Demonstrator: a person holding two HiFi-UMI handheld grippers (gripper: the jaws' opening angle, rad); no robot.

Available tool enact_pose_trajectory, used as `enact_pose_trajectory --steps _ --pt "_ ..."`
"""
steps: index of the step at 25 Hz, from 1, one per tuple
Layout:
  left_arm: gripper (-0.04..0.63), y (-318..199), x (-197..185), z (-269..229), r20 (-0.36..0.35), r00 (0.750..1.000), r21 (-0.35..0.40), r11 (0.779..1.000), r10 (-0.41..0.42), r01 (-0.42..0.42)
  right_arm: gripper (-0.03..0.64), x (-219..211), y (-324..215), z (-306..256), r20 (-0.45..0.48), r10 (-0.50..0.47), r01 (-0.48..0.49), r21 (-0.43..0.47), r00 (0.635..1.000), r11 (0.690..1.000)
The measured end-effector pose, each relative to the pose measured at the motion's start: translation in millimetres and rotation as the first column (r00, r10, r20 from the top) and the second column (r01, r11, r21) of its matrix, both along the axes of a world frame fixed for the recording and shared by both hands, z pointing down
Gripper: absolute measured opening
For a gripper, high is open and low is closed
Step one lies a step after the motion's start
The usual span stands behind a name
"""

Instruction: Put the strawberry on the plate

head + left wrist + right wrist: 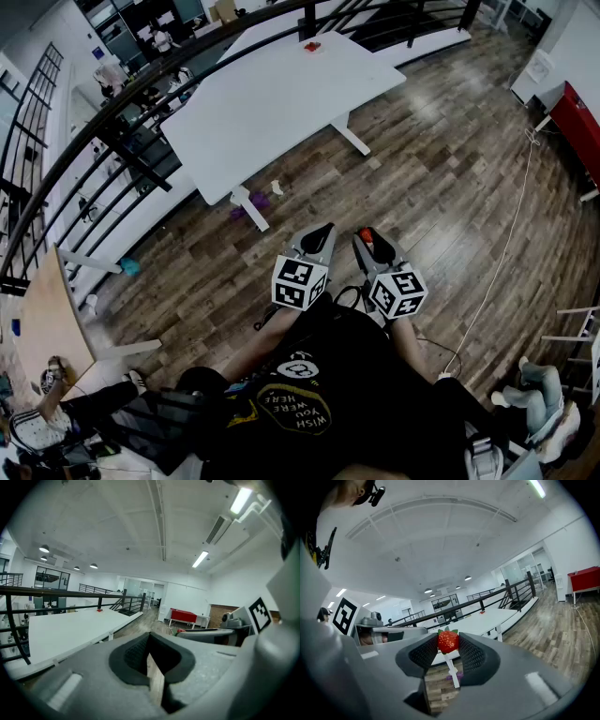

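Close to the person's body, the left tongs [322, 234] are held pressed together and empty, the strawberry [448, 641] is pinched between the pads of the right tongs [370, 242] just beside them, and the white table [281, 94] is seen well apart across the wooden floor [422, 169].

this looks like an open-plan office or lab floor. a long white table [281, 94] stands on wood-plank flooring [441, 169], a black railing [141, 103] runs just behind the table, and people [111, 73] sit at desks beyond it. past the table's far end are glass-walled rooms [51, 578], to its right a low red cabinet [577, 127], and above it ceiling strip lights [200, 558].
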State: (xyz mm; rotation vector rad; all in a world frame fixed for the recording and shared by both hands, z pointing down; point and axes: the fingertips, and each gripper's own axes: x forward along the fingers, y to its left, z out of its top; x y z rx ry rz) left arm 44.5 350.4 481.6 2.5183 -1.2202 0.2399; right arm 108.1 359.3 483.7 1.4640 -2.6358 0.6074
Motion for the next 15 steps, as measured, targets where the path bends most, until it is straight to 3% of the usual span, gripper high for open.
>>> enact_pose_trajectory --steps 15 --pt "0.002 -8.6 10.0 6.0 -0.004 1.0 -0.018 1.0 0.019 -0.019 0.141 12.2 -5.8 3.2 -0.001 0.019 -0.019 -0.004 1.0 1.0"
